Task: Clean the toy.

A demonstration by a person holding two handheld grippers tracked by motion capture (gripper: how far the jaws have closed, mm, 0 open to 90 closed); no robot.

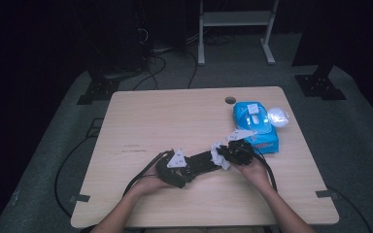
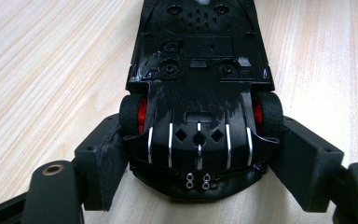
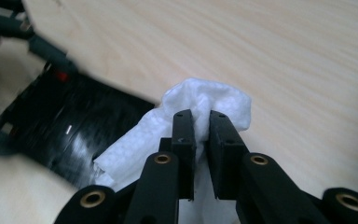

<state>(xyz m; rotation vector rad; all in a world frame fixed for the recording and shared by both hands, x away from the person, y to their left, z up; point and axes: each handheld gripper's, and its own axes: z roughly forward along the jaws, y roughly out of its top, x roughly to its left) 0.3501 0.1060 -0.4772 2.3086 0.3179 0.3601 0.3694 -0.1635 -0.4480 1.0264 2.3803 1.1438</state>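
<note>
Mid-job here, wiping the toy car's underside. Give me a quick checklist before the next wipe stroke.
1. Left claw clamped on the toy car, underside up: ok.
2. Right claw pinching the white wipe: ok.
3. Wipe touching the car: ok, at its end in the high view.
4. Car's underside clean: not ok, smears show.
5. Wipes pack out of the stroke path: ok.

Pale wooden table (image 1: 175, 116) with a round cable hole (image 1: 230, 100) at one o'clock, set on grey carpet (image 1: 354, 145). Dark beyond, with a white metal frame (image 1: 235, 29) at twelve o'clock and black cables (image 1: 160, 63) at eleven
</note>
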